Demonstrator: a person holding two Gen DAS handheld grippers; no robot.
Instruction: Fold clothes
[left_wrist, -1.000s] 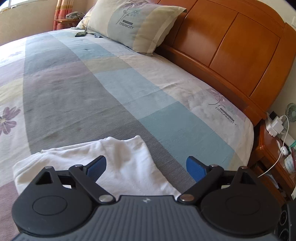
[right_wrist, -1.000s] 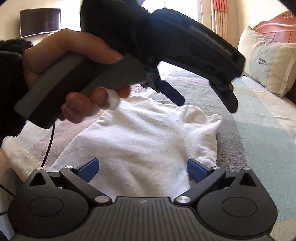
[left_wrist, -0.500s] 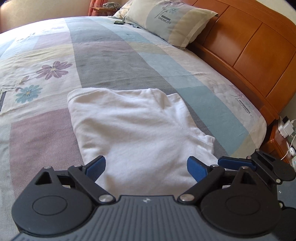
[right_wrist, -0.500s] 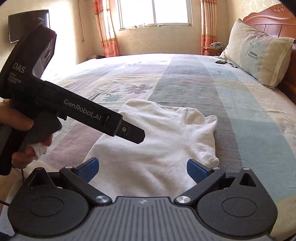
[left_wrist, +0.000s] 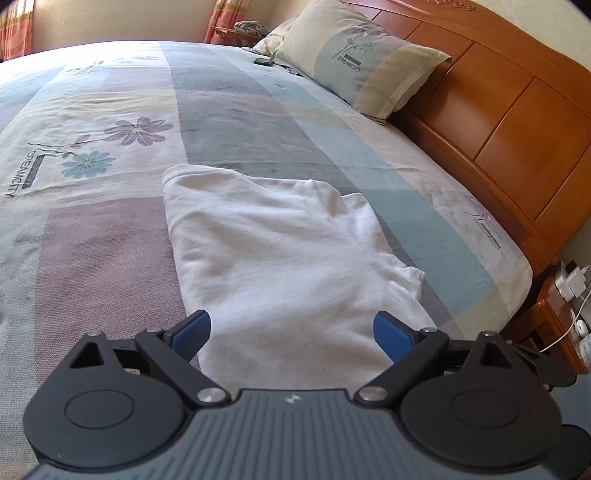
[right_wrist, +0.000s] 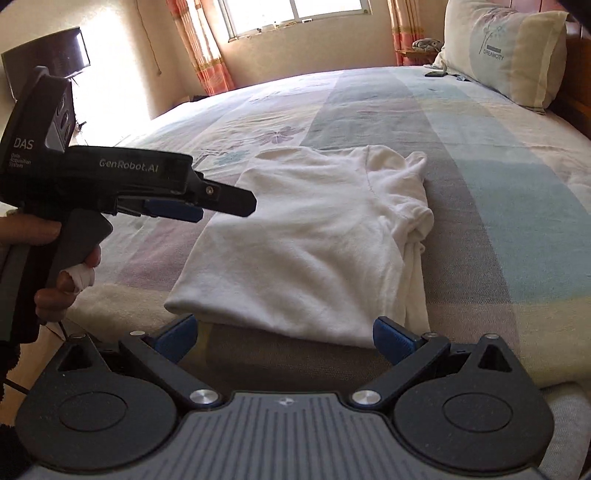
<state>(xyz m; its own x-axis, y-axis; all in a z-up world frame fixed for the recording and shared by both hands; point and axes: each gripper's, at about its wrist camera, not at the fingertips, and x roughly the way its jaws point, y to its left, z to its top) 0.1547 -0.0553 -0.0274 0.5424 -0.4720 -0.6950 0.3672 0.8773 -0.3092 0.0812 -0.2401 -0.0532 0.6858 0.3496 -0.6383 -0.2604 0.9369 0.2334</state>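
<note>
Both hand-held grippers have pulled back from the white shirt (right_wrist: 325, 240) – a second ago the left one was stretched right across it, and now the whole garment is in plain sight. It lies folded on the bed (right_wrist: 480, 155) just ahead of the right hand-held gripper (right_wrist: 284, 334), its near edge between the wide-spread blue fingers, gripping nothing. The left hand-held gripper (left_wrist: 291, 332) hangs over the shirt's near end, jaws equally wide and empty; from the right it shows side-on, held by a hand (right_wrist: 62, 269), off to the left of the cloth. The sleeve (right_wrist: 413, 206) sits bunched along the right edge. I'd judge one fold done, and the retreat a pause before the next grasp.
</note>
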